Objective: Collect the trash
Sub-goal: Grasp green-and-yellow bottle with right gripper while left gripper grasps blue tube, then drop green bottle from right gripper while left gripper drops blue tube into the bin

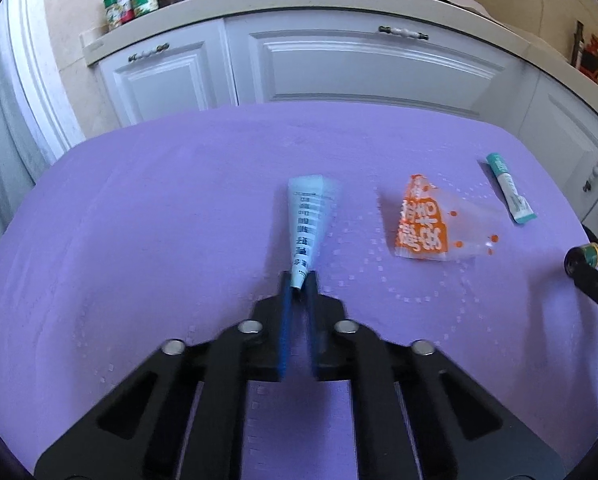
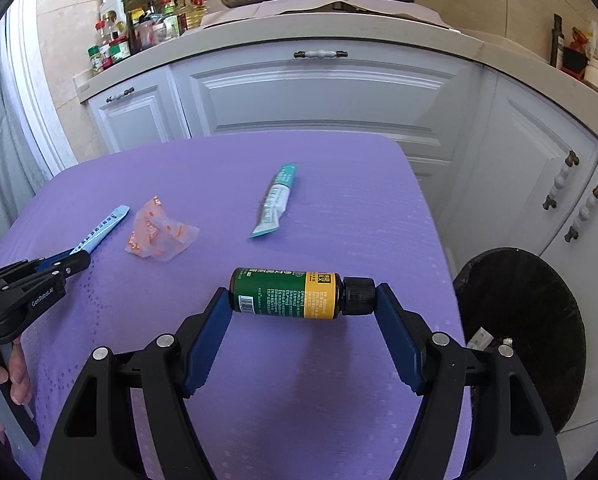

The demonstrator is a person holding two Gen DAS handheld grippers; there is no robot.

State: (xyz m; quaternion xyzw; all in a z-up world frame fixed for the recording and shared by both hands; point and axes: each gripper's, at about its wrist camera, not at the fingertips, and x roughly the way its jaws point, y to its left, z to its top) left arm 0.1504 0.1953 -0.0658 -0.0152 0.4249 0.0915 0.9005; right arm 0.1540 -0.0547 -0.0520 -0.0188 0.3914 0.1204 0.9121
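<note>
My left gripper is shut on the near end of a light blue sachet, which sticks out forward over the purple table. My right gripper is shut on a small green and yellow bottle with a black cap, held sideways end to end above the table. An orange and clear wrapper and a teal sachet lie on the table to the right of the left gripper. In the right wrist view the wrapper and the teal sachet lie ahead, and the left gripper holds the blue sachet at left.
A black trash bin with some litter inside stands on the floor to the right of the table. White kitchen cabinets lie behind, with bottles, a pan and a pot on the counter. The right gripper's bottle shows at the left view's right edge.
</note>
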